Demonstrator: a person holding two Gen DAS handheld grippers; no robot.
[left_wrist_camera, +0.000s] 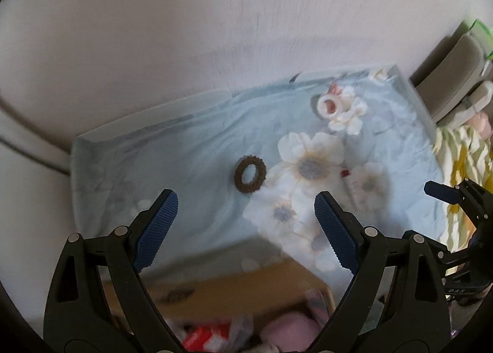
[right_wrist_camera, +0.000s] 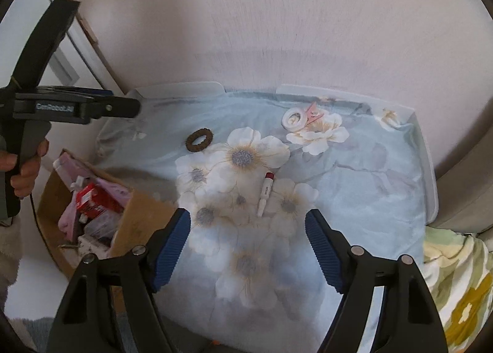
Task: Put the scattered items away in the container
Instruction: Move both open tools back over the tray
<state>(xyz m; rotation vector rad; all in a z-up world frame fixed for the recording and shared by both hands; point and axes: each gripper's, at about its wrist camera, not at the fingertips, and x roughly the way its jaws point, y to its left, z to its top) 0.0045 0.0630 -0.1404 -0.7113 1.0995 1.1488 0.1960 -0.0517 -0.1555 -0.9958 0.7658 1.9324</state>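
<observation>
A brown hair tie lies on the pale blue flowered cloth, just beyond my open, empty left gripper. Farther right lie a white tape roll and a pink clip touching it. A white tube with a red cap lies just ahead of my right gripper, which is open and empty. The open cardboard box stands at the cloth's left edge and holds several items, red and pink among them. In the left wrist view the box is blurred beneath the fingers.
A white tray rim borders the cloth, with a pale wall behind. A yellow-green floral fabric lies to the right. A hand holds the left gripper above the box. Grey cushions sit at far right.
</observation>
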